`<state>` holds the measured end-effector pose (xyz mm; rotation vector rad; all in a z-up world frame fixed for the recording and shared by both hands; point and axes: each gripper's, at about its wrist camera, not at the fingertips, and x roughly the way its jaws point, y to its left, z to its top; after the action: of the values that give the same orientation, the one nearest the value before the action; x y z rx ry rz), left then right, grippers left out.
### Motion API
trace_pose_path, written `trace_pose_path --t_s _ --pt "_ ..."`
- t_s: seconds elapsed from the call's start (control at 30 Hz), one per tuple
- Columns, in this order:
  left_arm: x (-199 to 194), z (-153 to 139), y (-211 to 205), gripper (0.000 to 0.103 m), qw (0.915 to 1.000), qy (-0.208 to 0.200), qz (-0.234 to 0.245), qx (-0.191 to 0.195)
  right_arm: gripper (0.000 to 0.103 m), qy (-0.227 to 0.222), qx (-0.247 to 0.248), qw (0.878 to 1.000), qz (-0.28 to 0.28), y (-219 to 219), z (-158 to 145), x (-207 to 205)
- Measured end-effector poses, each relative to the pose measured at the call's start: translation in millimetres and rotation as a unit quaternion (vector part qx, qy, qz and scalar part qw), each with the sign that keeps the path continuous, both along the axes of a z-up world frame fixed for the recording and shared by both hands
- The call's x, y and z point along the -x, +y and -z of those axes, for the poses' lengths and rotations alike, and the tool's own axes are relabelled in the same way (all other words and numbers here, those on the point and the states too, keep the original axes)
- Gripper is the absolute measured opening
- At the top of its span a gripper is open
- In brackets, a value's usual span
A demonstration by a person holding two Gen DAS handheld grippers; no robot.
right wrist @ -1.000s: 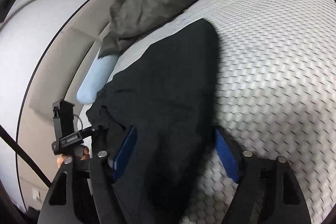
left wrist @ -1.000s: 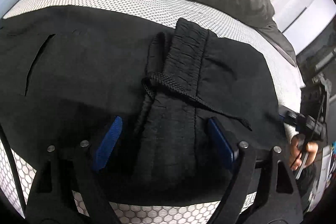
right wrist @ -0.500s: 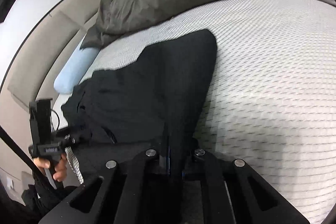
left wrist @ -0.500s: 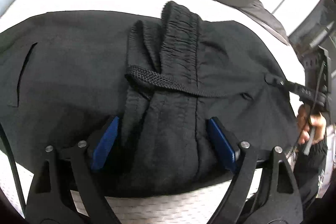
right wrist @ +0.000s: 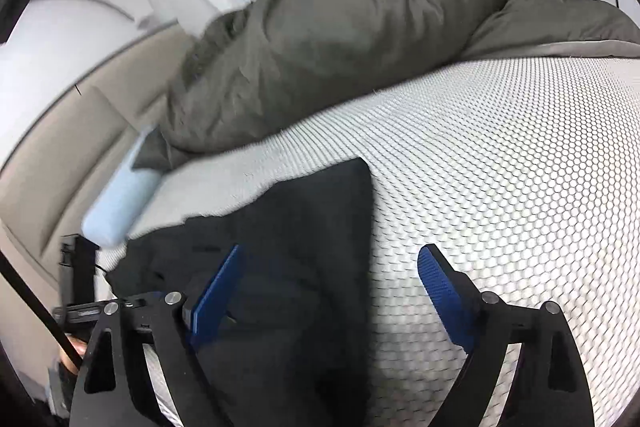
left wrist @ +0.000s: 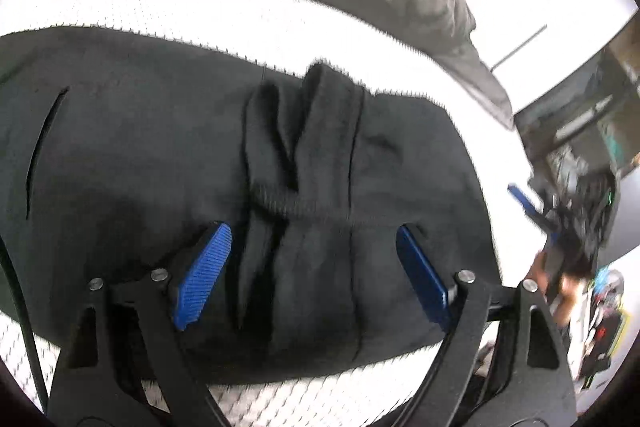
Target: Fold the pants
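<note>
Left hand-held gripper (left wrist: 310, 275), nearest the lens: blue pads spread wide, hovering over the gathered waistband (left wrist: 316, 155) of the black pants (left wrist: 132, 155). The bunched band sits between the pads in the left wrist view, but neither pad presses on it; grip released.

Right hand-held gripper (right wrist: 330, 291): jaws opening, pads wide apart. Its left pad lies over the black cloth, its right pad over bare mattress (right wrist: 500, 155). Nothing is pinched between them. The same gripper shows blurred at the right edge of the left wrist view, with a hand (left wrist: 560, 283) behind it.

Pants: lying flat on the white honeycomb-textured mattress of the bed, near its front edge. In the left wrist view they spread broadly, with a slit pocket (left wrist: 44, 151) on the left and a drawcord (left wrist: 296, 205) running across the waistband. In the right wrist view their far edge ends in a squared corner, white mattress beyond and to the right.

Further back: a pale blue bolster (right wrist: 120, 195) at the left of the mattress, touching the crumpled olive-grey duvet (right wrist: 340, 59) heaped along the far side. A beige padded headboard (right wrist: 72, 155) behind that, then white wall.
</note>
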<state>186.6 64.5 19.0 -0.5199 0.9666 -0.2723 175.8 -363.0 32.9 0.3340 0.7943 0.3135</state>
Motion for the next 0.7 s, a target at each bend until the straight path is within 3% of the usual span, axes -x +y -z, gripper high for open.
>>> trace_pose_path --t_s 0.2,0.27,0.3,0.4,0.47,0.6,0.7 --pt "-58 -2 -12 0.073 0.9995 0.000 -0.007 -0.030 0.090 0.014 -0.011 0.999 -0.041 45 9 2" --pt "-70 9 -19 0.051 0.9993 0.025 -0.004 -0.027 0.090 0.027 0.009 0.998 -0.059 62 18 -3" --pt "-76 12 -24 0.046 0.9992 0.029 -0.010 -0.026 0.090 0.037 0.016 0.997 -0.060 67 24 -6" --pt "-76 8 -29 0.031 0.9992 0.011 -0.009 -0.037 0.090 0.071 0.029 0.994 -0.073 80 45 -9" --pt "-72 1 -24 0.014 0.9997 -0.004 -0.009 -0.020 0.090 0.081 0.048 0.992 -0.079 84 54 -9" --pt "-72 2 -12 0.015 0.9996 -0.003 -0.020 -0.017 0.090 0.077 0.061 0.991 -0.092 86 56 -3" --pt "-75 19 -2 0.029 0.9988 0.027 -0.037 -0.017 0.090 0.079 0.057 0.991 -0.091 80 59 0"
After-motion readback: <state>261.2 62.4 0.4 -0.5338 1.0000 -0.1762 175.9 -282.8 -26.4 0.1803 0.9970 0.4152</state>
